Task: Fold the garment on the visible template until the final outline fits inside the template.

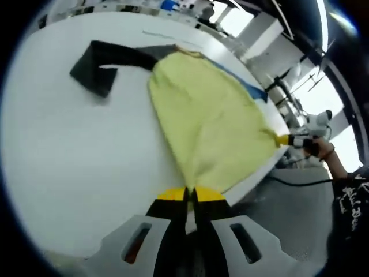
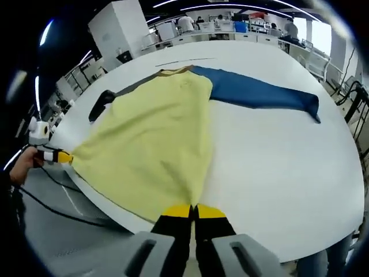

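Observation:
A garment lies spread on the white table (image 1: 69,161): a yellow body (image 1: 207,115) (image 2: 155,133), a black sleeve (image 1: 109,60) (image 2: 104,99) and a blue sleeve (image 2: 259,92) (image 1: 245,85). My left gripper (image 1: 191,194) is shut on one corner of the yellow hem at the table's near edge. At the other hem corner my right gripper (image 2: 194,211) is shut on the cloth as well. Each view catches the other gripper pinching its corner, the right gripper (image 1: 286,140) from one side and the left gripper (image 2: 62,157) from the other. The hem is stretched between them.
A faint thin line (image 2: 184,60) runs across the table beyond the collar. A hand (image 1: 326,149) holds the right gripper off the table edge, above a cable on the grey floor (image 1: 294,208). Desks, a white cabinet (image 2: 118,29) and people stand far behind.

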